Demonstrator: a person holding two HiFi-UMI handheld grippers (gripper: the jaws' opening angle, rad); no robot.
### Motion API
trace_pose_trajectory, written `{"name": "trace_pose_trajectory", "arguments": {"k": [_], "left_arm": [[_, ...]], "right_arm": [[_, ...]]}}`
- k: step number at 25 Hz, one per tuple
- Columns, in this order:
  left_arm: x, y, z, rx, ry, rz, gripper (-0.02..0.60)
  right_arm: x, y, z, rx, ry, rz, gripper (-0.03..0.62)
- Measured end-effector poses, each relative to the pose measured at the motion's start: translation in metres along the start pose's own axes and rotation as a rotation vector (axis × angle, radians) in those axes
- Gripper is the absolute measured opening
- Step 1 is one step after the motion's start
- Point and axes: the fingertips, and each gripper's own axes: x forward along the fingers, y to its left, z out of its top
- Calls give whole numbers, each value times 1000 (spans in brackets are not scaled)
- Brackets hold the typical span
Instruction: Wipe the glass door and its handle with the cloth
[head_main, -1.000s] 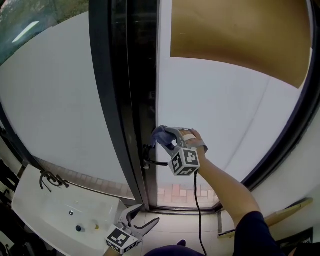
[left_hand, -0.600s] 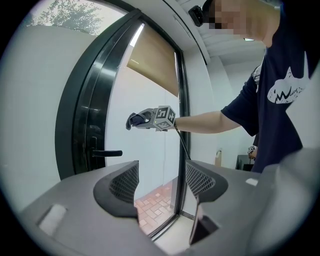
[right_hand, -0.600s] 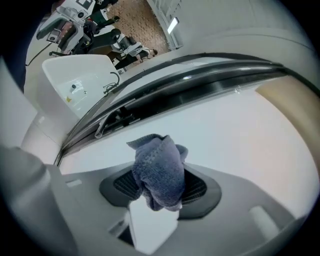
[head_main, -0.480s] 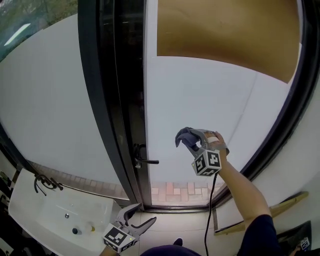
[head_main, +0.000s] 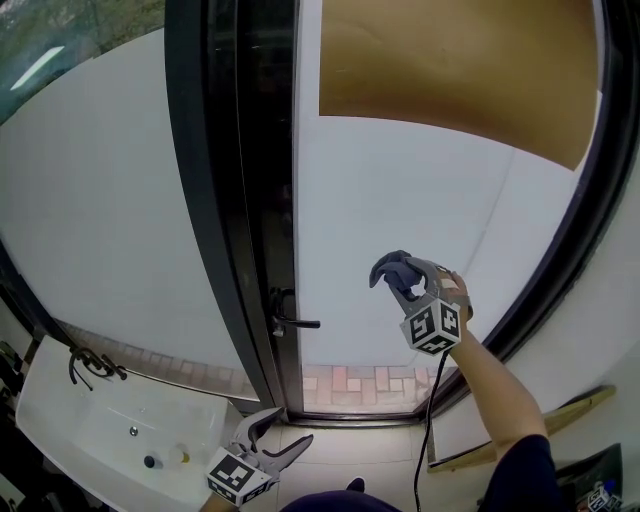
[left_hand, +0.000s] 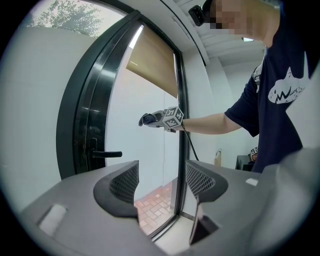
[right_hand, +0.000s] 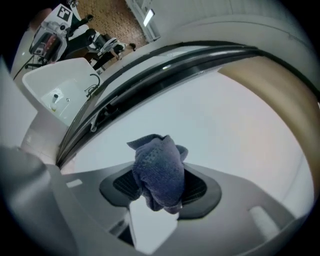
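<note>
**Cloth (right_hand: 159, 170) clamped in the right gripper (head_main: 388, 278), held up at the glass door (head_main: 400, 190)**

In the head view the right gripper sits right of centre in the lower half of the frame. Its jaws are closed on the dark blue cloth, which bunches out past the tips and points up-left toward the pale pane. Whether the cloth touches the glass cannot be told. The handle (head_main: 292, 320) is a dark lever on the black frame (head_main: 235, 200), left of the gripper and apart from the cloth. Its long axis lies level and its free end points right across the pane. The left gripper (left_hand: 161, 185) hangs at the bottom edge of the head view, partly cut off, with its jaws wide apart and nothing between them. A tan blind (head_main: 460, 70) covers the pane's upper right, and the door's top runs out of frame. A white sink (head_main: 90, 430) lies at lower left, cut off by the frame edge.
</note>
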Motion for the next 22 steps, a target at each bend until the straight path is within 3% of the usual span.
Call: {"name": "trace_pose_trajectory", "arguments": {"k": [5,11,16,22], "left_arm": [[-8,2,-2,-9,2,26,290],[-16,2,-3,-13,-2,59,290],[-22,6,-5,-31,2,96,290],[-20,3,-8,-35,4,95,290]], "right_arm": [[18,22,76,-22,-146,69,216],[63,78,137,-120,-213,190,216],[93,106,144,-233,-179,229,216],[89,110,118,-237,-144,241,215]]}}
